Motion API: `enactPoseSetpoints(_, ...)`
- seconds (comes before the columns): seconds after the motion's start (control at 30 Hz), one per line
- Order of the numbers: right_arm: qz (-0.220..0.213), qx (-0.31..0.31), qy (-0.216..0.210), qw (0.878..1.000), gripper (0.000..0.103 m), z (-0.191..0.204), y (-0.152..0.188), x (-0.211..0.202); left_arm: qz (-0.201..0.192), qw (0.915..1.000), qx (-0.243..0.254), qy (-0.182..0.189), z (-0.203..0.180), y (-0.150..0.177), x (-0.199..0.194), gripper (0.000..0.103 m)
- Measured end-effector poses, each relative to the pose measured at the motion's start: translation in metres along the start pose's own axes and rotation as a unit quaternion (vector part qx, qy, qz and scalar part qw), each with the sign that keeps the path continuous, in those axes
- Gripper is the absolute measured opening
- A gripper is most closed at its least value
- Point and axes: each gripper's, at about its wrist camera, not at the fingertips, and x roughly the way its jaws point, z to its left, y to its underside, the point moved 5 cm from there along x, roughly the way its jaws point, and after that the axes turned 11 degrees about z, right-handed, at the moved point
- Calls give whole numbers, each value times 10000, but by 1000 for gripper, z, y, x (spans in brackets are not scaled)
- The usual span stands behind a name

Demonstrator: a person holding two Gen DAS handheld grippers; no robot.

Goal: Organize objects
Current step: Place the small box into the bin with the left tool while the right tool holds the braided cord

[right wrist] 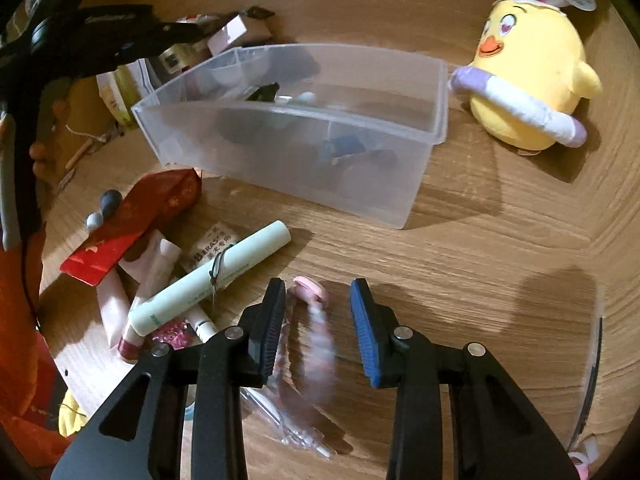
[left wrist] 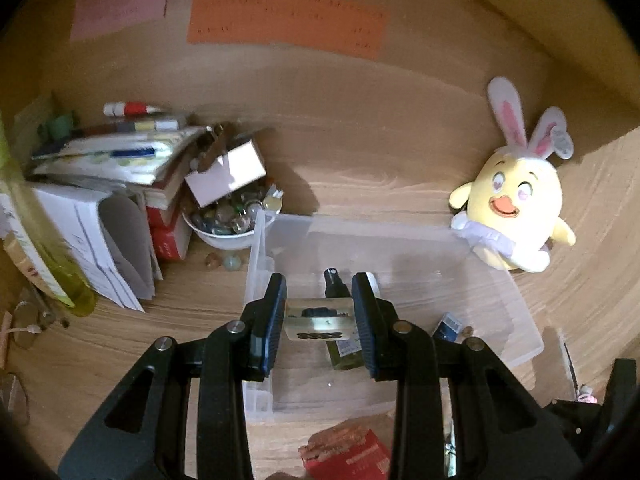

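My left gripper [left wrist: 319, 314] pinches a small clear block [left wrist: 319, 317] above the plastic bin [left wrist: 496, 300]; my right gripper [right wrist: 319, 306] stands spread over a pink item [right wrist: 309, 290].

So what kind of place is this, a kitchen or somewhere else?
Most likely a home desk or study corner, not a kitchen: a stack of books on a wooden desk, coloured paper notes on the wall, and a plush chick.

A cluttered home desk, seen close up.
A plush chick [left wrist: 516, 208], stacked books [left wrist: 120, 160], a bowl of marbles [left wrist: 228, 220] and coloured paper notes [left wrist: 286, 22] crowd the wood-grain surface [left wrist: 380, 152].
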Motion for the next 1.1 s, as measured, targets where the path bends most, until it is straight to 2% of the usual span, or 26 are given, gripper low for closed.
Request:
enactPoseSetpoints(0.03,-15,-23,53,10000,28,1,0,0,52,10000,-17,15,1,0,4,33)
enactPoseSetpoints(0.1,-32,-71,69,9999,14,3,1,0,155,9999,-29,29,1,0,13,33)
enactPoseSetpoints(0.43,-623,191,143,9978,14,-10,-6,-35,450,9989,88,-91,-1,12,34,33)
enactPoseSetpoints(0.7,-1187,253,250,9923,14,-16,-45,-69,515,9980,314,-193,-11,17,35,33)
enactPoseSetpoints(0.93,-1278,137,345,9911,14,-13,-82,-68,436,9981,413,-161,-13,23,22,34)
enactPoseSetpoints(1.1,-1141,67,384,9927,14,-11,-103,-54,435,9982,403,-100,-10,32,13,41)
